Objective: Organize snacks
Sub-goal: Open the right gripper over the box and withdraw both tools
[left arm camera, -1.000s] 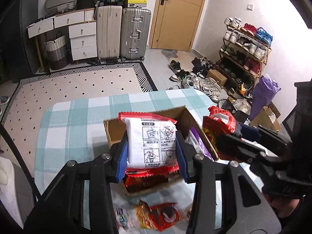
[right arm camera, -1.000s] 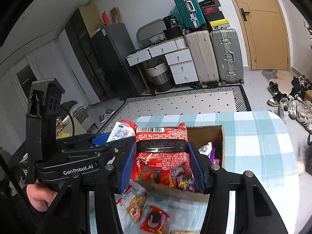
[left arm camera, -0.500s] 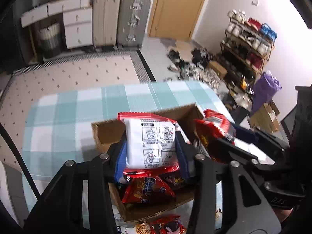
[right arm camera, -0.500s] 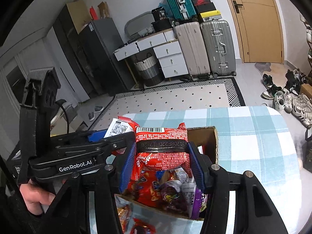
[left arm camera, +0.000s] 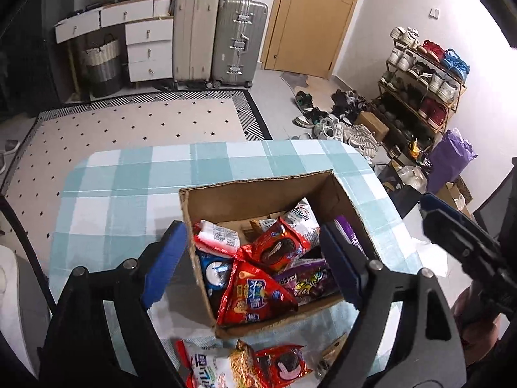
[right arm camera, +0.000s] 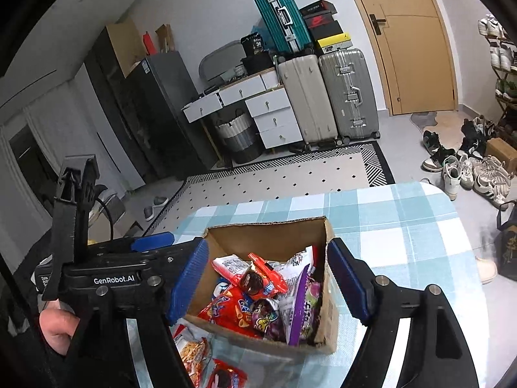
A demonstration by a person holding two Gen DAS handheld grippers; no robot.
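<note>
Both the left gripper [left arm camera: 255, 265] and right gripper [right arm camera: 269, 283] hover with jaws wide and empty over the open brown cardboard box [left arm camera: 258, 190] of snack packets, near the teal-checked worktop [left arm camera: 129, 187] front edge

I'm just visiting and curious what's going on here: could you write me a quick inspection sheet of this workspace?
Surface: table with a teal-and-white checked cloth.
Job's things: open cardboard box piled with snack packets; loose packets on the cloth in front of it.
Clutter: nothing seen beyond the snacks.
Grippers: left tongs and right tongs both open and empty, above the box.
Cables: a black cable behind the left tool.
Surroundings: suitcases, drawers, door, shoe rack, rug.
</note>
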